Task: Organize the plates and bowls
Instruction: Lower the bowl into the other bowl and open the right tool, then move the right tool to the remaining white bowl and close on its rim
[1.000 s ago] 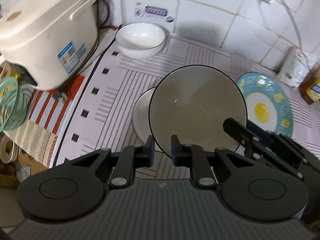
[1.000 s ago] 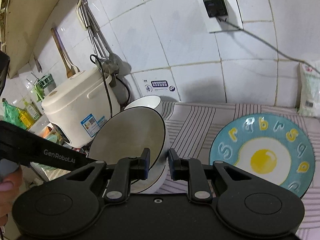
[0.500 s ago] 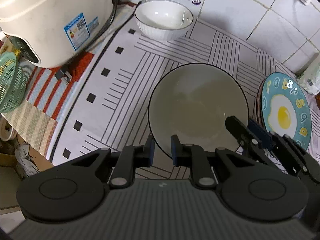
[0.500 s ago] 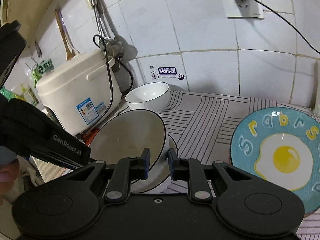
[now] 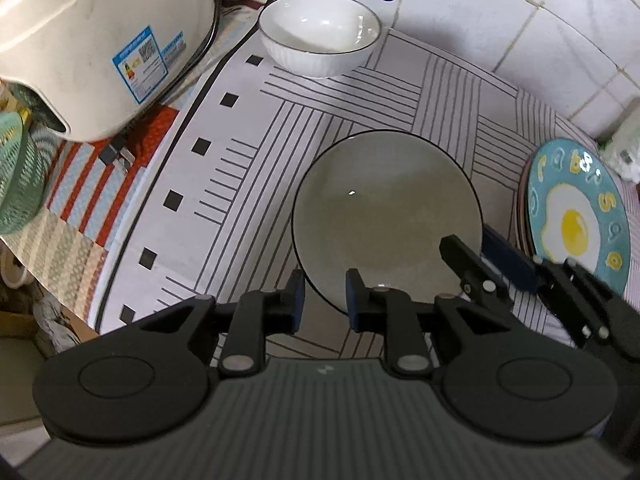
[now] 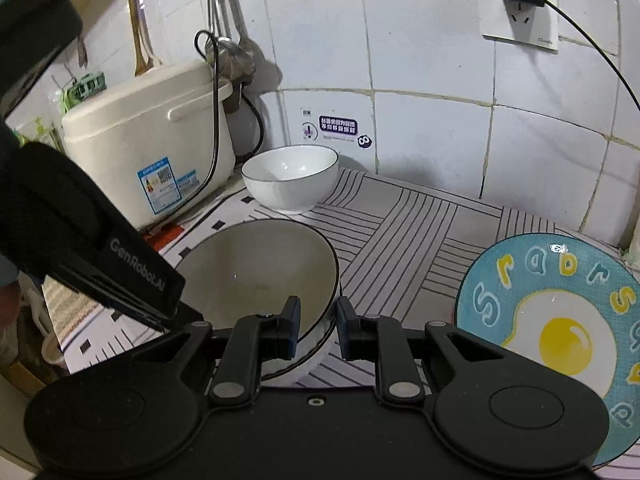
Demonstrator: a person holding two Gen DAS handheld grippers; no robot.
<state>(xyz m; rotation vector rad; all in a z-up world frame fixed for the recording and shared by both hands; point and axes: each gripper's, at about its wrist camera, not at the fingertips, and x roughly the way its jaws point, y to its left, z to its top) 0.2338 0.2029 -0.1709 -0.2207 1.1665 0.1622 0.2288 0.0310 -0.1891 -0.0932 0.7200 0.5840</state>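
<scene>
A beige bowl with a dark rim (image 5: 386, 220) (image 6: 256, 276) sits nested in a white bowl (image 6: 316, 354) on the striped mat. My left gripper (image 5: 325, 298) straddles its near rim, jaws slightly apart. My right gripper (image 6: 318, 326) straddles its right rim, jaws slightly apart; it shows in the left wrist view (image 5: 480, 248). A second white bowl (image 5: 319, 38) (image 6: 291, 178) stands at the back by the wall. A blue fried-egg plate (image 5: 576, 216) (image 6: 560, 320) lies on a stack at the right.
A cream rice cooker (image 5: 92, 36) (image 6: 148, 144) stands at the left with its cord and plug (image 5: 118, 154). A green basket (image 5: 16, 176) hangs off the left edge. The tiled wall (image 6: 420, 60) with a socket (image 6: 520, 4) is close behind. A bag (image 5: 624, 152) sits far right.
The beige bowl has come down into the white bowl and now sits level. Both grippers' jaws have widened a little on its rim. The left camera has moved toward the back wall.
</scene>
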